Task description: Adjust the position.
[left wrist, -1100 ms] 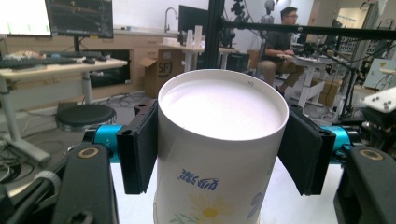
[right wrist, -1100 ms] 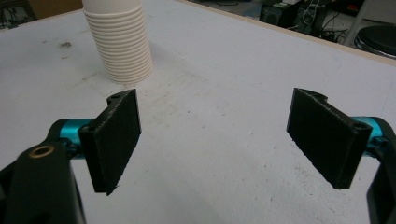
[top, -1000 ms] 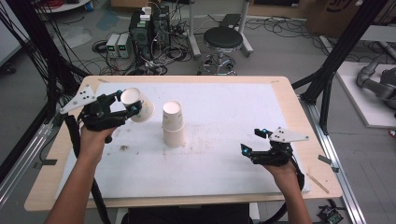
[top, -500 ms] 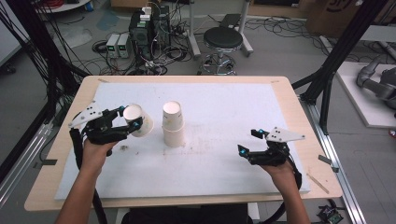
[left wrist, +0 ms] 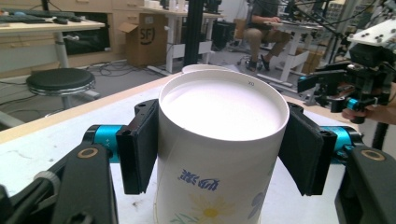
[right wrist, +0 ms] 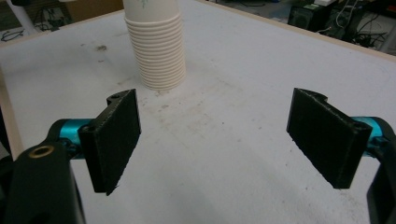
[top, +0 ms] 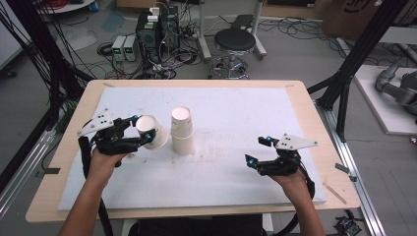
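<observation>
A white paper cup (top: pixel 152 133) with a flower print is clamped between the jaws of my left gripper (top: pixel 142 130), just left of a stack of paper cups (top: pixel 182 130) standing on the white table mat (top: pixel 236 113). In the left gripper view the pads (left wrist: pixel 140 144) press both sides of the cup (left wrist: pixel 219 140), whose open mouth faces the camera. The stack's rim (left wrist: pixel 201 68) peeks out behind it. My right gripper (top: pixel 255 150) hovers open at the right front of the mat, with nothing between its pads (right wrist: pixel 114 140). It looks toward the stack (right wrist: pixel 159 51).
The wooden table edge (top: pixel 314 113) frames the mat. Beyond the far edge stand a black stool (top: pixel 235 42), electronics boxes (top: pixel 152 27) and cables on the floor. Black frame posts (top: pixel 354 64) rise at the right. The mat between the stack and the right gripper is bare.
My left gripper has carried the cup toward the person and slightly right, ending close beside the stack. The right gripper has barely moved.
</observation>
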Demonstrator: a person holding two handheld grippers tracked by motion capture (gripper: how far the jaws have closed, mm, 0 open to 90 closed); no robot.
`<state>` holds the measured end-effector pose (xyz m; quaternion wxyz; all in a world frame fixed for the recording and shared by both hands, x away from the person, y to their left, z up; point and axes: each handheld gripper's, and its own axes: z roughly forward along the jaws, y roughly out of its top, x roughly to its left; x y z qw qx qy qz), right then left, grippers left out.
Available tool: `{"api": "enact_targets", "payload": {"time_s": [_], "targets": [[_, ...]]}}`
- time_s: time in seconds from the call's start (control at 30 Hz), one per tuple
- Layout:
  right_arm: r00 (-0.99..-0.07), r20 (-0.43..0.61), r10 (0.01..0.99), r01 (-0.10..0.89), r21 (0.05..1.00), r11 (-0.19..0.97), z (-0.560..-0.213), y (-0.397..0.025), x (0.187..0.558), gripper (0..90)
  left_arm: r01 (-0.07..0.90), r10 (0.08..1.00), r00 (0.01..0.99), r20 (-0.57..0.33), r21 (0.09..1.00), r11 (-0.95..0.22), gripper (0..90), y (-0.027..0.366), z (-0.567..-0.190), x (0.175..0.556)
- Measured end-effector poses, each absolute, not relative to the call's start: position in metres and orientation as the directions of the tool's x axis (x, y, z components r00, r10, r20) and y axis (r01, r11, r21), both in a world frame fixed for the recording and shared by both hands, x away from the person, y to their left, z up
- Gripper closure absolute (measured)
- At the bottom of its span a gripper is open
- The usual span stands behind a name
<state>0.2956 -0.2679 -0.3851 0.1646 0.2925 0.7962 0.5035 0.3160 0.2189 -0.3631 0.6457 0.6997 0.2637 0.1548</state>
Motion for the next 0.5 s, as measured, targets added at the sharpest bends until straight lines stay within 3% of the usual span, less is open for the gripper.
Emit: {"api": "enact_targets", "payload": {"time_s": [0.5], "targets": [[-0.857,0.029,0.515,0.228,0.917,0.328,-0.376,-0.235,0.297,17.8,0.181,0.445,0.885,-0.133,0.981,-0.068,34.9,0.191,-0.37,0.305]]}}
